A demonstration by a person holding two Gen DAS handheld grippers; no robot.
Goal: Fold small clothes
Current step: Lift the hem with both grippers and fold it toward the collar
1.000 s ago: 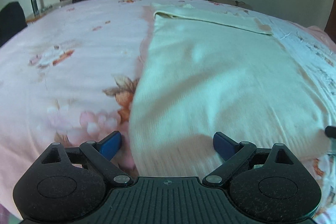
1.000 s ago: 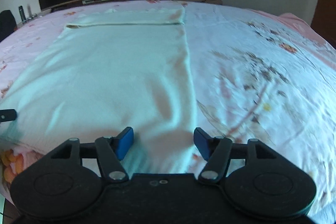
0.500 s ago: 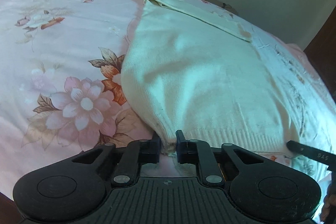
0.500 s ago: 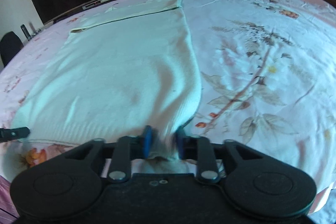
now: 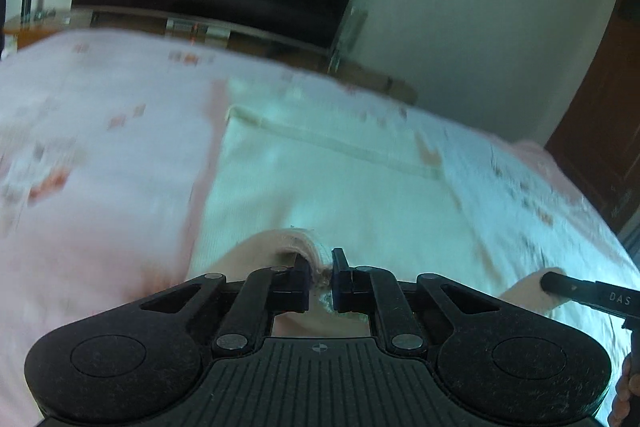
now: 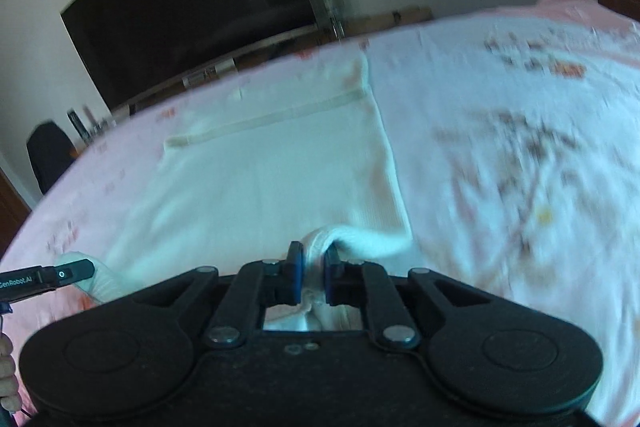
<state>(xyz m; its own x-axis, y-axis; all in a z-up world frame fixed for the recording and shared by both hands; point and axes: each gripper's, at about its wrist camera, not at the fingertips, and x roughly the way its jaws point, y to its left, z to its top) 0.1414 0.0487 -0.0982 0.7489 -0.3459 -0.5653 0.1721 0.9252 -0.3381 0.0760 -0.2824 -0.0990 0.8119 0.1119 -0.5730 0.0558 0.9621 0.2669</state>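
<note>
Left gripper, nearest the lens in the left wrist view: jaws clenched on the near left corner of the cream knitted garment, ribbed hem bunched between the blue pads and raised off the floral bedsheet. Jaws recently closing, with the hem between them. Right gripper, nearest the lens in the right wrist view: jaws likewise clenched on the near right corner of the same garment, a white fold of rib pinched between the blue pads and lifted; jaws recently closing, knit between them. At the right edge of the left wrist view, one finger of the right gripper, lettered "DAS", with the lifted corner at its tip. At the left edge of the right wrist view, one finger of the left gripper, lettered "GenRobot.AI", tip against the other lifted corner. Beyond the grippers: remainder of the garment flat on the bedsheet, a straight folded band across its far end. Bedsheet pale pink with flower prints, blurred. Farther off: low TV stand at the foot of the bed, large dark television above it, writing on the stand unreadable. Brown wooden door at far right of the left wrist view.
</note>
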